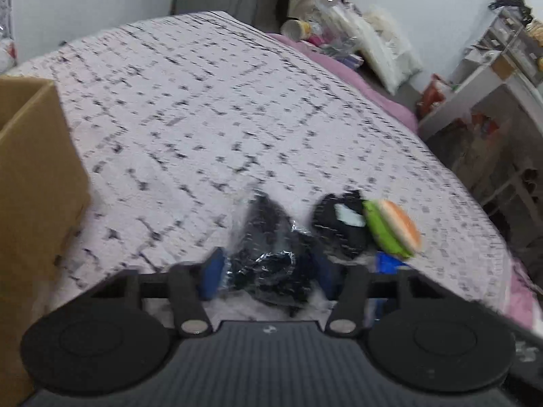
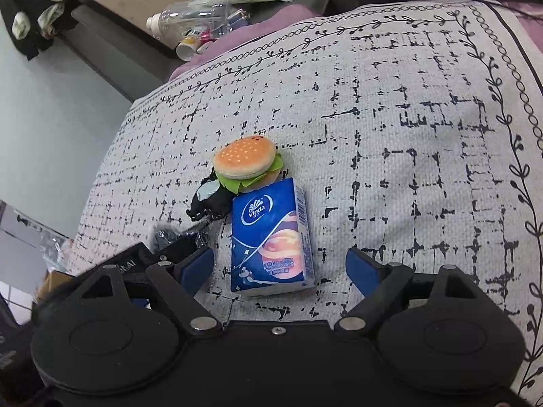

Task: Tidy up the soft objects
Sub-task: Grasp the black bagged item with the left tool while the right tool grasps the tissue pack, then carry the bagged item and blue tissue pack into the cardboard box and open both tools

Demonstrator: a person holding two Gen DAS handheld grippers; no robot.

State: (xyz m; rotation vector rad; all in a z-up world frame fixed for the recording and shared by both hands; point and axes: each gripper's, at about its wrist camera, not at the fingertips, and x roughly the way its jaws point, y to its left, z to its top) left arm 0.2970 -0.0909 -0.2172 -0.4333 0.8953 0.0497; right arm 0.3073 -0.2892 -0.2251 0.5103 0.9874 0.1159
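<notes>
My left gripper [image 1: 269,271] is shut on a black item in a clear plastic bag [image 1: 268,254], its blue pads pressing both sides. A plush burger [image 1: 392,227] and a black fabric piece with a white patch [image 1: 339,224] lie just right of it on the patterned cloth. In the right wrist view my right gripper [image 2: 280,266] is open around the near end of a blue Vinda tissue pack [image 2: 271,234], not touching it. The plush burger [image 2: 246,164] and black fabric piece [image 2: 208,201] lie beyond the pack. The bagged black item [image 2: 166,235] shows at the left.
A cardboard box [image 1: 30,176] stands at the left on the bed. A white and black patterned cloth [image 2: 424,135] covers the bed. A plastic bottle [image 2: 190,15], a paper cup and clutter lie past the far edge. Shelves [image 1: 492,78] stand at the right.
</notes>
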